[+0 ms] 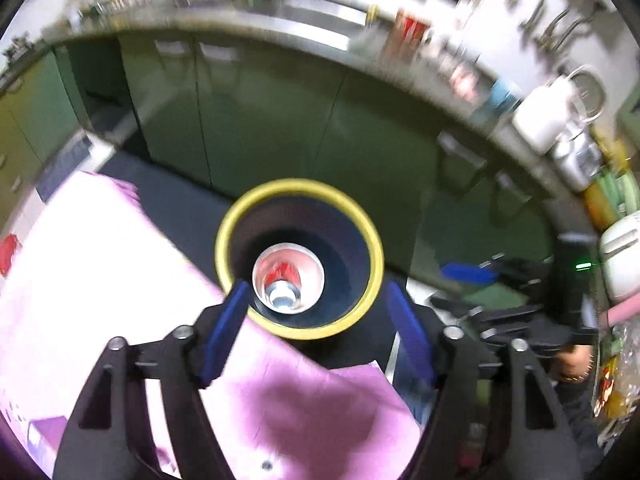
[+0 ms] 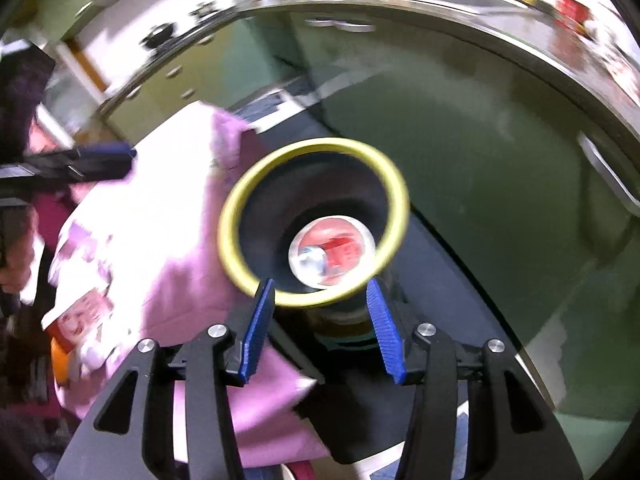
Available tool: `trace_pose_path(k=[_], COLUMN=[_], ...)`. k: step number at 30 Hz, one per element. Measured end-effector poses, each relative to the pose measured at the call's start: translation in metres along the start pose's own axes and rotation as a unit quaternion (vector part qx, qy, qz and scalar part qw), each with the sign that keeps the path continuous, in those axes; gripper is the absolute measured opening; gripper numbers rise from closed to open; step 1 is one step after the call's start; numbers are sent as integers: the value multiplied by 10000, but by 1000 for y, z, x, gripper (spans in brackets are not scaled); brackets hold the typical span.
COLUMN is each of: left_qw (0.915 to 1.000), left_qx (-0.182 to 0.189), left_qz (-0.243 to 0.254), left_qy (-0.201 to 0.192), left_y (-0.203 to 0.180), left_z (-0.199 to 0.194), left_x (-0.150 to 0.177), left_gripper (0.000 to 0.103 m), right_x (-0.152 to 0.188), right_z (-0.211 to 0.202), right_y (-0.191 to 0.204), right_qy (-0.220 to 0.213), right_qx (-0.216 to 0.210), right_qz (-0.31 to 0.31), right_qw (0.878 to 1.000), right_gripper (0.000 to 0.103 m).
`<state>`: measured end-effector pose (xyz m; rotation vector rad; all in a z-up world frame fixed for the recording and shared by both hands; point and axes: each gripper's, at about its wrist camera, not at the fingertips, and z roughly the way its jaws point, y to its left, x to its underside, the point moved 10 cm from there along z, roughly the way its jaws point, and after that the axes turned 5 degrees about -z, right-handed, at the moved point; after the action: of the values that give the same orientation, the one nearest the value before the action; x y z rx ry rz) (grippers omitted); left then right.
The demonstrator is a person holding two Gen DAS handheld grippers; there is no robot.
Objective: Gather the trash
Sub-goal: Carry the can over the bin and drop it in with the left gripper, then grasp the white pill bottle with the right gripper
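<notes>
A dark bin with a yellow rim (image 1: 222, 254) stands on the floor beside the pink-covered table. Inside it sits a white cup (image 1: 312, 280) with a red and silver can (image 1: 282, 294) lying in it. My left gripper (image 1: 316, 288) hovers above the bin's near rim, open, with nothing between its blue pads. In the right wrist view the same bin rim (image 2: 230, 220), cup (image 2: 304, 270) and can (image 2: 342, 252) show from the other side. My right gripper (image 2: 320, 284) is also open and empty above the rim. Both views are blurred.
The pink cloth (image 1: 100, 260) (image 2: 160, 220) covers the table left of the bin. Green cabinet doors (image 1: 260, 120) (image 2: 480, 140) rise behind it under a steel counter with a white mug (image 1: 548, 116). Snack packets (image 1: 612, 380) lie at the right. A printed packet (image 2: 80, 320) rests on the cloth.
</notes>
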<state>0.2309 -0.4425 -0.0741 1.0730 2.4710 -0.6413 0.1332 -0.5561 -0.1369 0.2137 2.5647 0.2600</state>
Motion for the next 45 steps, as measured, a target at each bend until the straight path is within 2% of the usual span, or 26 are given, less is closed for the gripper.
trace_pose_path(k=[1, 4, 6, 8, 9, 11, 14, 20, 21, 23, 25, 29, 31, 35, 37, 39, 45], left_qw=[9998, 9972, 9942, 9896, 9852, 9729, 9588, 9462, 9470, 9560, 9686, 9815, 9833, 9860, 9868, 9868, 9874], left_qx=[-62, -332, -490, -712, -901, -1371, -1731, -1919, -1908, -1802, -1710, -1714, -1634, -1275, -1144, -1184, -1200], left_qz=[3, -137, -322, -511, -653, -929, -1288, -1966, -2010, -1899, -1547, -807, -786, -1028, -1089, -1044, -970], left_qy=[-207, -652, -900, -1137, -1305, -1611, -1848, -1710, -1623, -1324, -928, -279, -178, -315, -357, -351, -361], left_y=[4, 28, 49, 68, 84, 111, 139, 185, 188, 189, 184, 171, 169, 168, 165, 163, 157], left_z=[-19, -77, -110, -137, -154, -184, -214, -222, -218, -205, -191, -162, -157, -164, -166, -168, -172], left_x=[5, 33, 55, 73, 87, 116, 156, 233, 244, 265, 283, 301, 304, 301, 301, 300, 295], left_gripper=[75, 77, 77, 78, 81, 85, 86, 87, 87, 87, 86, 86, 86, 86, 86, 86, 86], right_x=[-1, 1, 4, 6, 8, 13, 17, 19, 19, 17, 18, 17, 17, 15, 22, 38, 91], right_z=[-1, 0, 0, 1, 3, 8, 17, 29, 30, 32, 30, 29, 24, 19, 18, 20, 46], right_y=[20, 78, 120, 152, 173, 206, 244, 284, 289, 294, 292, 296, 299, 305, 311, 316, 321], right_qy=[5, 109, 199, 258, 325, 498, 618, 687, 700, 693, 711, 704, 669, 632, 749, 957, 1437], right_qx=[-111, -570, -970, -1295, -1562, -1885, -1824, -1645, -1660, -1651, -1664, -1657, -1693, -1756, -1867, -1956, -2053], right_qz=[-183, -738, -1139, -1406, -1499, -1650, -2009, -2425, -2446, -2462, -2475, -2490, -2498, -2578, -2731, -3004, -3865], right_qw=[9998, 9956, 9885, 9812, 9757, 9668, 9605, 9536, 9527, 9525, 9518, 9516, 9510, 9480, 9407, 9286, 8876], right_gripper=[55, 58, 60, 67, 71, 71, 71, 71, 71, 71, 71, 71, 71, 71, 71, 68, 66])
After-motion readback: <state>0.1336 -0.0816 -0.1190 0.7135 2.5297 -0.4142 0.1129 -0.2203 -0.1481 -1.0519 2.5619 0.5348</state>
